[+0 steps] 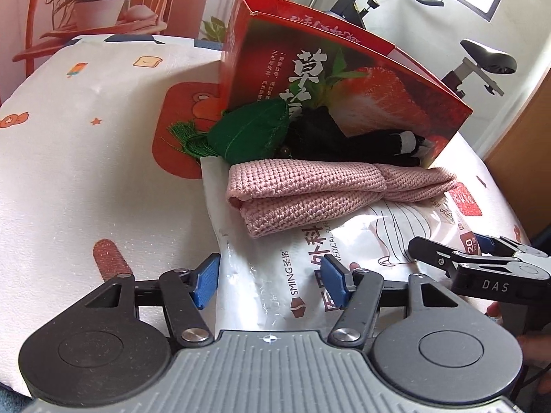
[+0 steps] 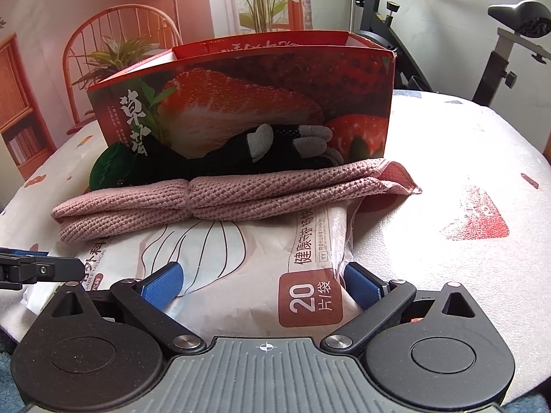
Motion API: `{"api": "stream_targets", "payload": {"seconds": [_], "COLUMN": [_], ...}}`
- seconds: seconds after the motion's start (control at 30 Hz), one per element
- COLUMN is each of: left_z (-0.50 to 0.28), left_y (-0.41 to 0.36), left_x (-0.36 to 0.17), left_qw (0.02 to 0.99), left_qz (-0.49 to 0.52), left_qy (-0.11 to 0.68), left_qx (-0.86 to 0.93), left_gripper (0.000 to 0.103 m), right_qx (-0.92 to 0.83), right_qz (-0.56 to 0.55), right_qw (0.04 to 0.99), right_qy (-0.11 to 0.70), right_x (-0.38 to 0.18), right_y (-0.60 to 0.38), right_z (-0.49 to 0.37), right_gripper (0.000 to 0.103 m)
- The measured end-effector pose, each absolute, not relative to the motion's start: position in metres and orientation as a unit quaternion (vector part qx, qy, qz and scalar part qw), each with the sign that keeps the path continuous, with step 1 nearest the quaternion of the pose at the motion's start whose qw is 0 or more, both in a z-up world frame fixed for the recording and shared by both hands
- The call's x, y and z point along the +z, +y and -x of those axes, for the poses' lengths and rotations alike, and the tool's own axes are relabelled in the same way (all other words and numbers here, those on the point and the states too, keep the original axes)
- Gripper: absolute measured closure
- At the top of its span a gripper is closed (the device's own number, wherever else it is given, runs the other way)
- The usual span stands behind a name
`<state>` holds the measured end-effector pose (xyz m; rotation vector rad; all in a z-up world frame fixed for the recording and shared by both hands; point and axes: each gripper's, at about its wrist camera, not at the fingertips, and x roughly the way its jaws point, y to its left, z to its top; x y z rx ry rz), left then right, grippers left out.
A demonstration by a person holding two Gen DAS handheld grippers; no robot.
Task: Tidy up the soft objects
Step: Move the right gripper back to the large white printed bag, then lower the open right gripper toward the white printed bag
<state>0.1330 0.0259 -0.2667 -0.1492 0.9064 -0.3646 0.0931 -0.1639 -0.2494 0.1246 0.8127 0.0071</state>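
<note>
A white mask pack (image 1: 296,275) is seen lying flat on the table (image 1: 86,179), which is covered by a printed cloth. A folded pink knit (image 1: 310,192) is laid across the pack's far part, and behind it a black glove (image 2: 261,151) and a green pouch (image 1: 251,130) are pressed against a red strawberry box (image 2: 275,93).

The left gripper (image 1: 272,282) is held with its jaws parted over the pack's near corner; one pad is on the pack, the other beside its edge, and no grasp is shown. The right gripper (image 2: 261,282) is spread across the pack's other end, its pads at either side, not clamped. No firm contact can be told.
</note>
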Motion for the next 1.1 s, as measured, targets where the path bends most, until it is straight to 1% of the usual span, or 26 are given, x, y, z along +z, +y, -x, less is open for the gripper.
{"api": "stream_targets", "payload": {"seconds": [0.4, 0.57, 0.67, 1.0, 1.1], "left_z": [-0.133, -0.133, -0.133, -0.139, -0.143], "left_y": [0.028, 0.03, 0.031, 0.034, 0.03], "left_x": [-0.267, -0.267, -0.267, -0.267, -0.268], "left_qw": [0.88, 0.88, 0.879, 0.878, 0.878], "left_qz": [0.077, 0.081, 0.083, 0.088, 0.077], "left_qy": [0.435, 0.436, 0.436, 0.44, 0.441], "left_qx": [-0.172, -0.172, -0.173, -0.167, -0.168], "left_gripper": [0.04, 0.039, 0.039, 0.039, 0.039], "right_qx": [0.006, 0.009, 0.01, 0.023, 0.028], "right_qz": [-0.065, -0.077, -0.083, -0.087, -0.091], "right_qw": [0.916, 0.914, 0.913, 0.906, 0.902], "right_qy": [0.396, 0.399, 0.4, 0.414, 0.422], "right_x": [-0.249, -0.247, -0.246, -0.245, -0.246], "right_y": [-0.165, -0.173, -0.177, -0.184, -0.187], "right_z": [-0.093, -0.094, -0.094, -0.102, -0.108], "right_gripper": [0.007, 0.013, 0.016, 0.015, 0.013]}}
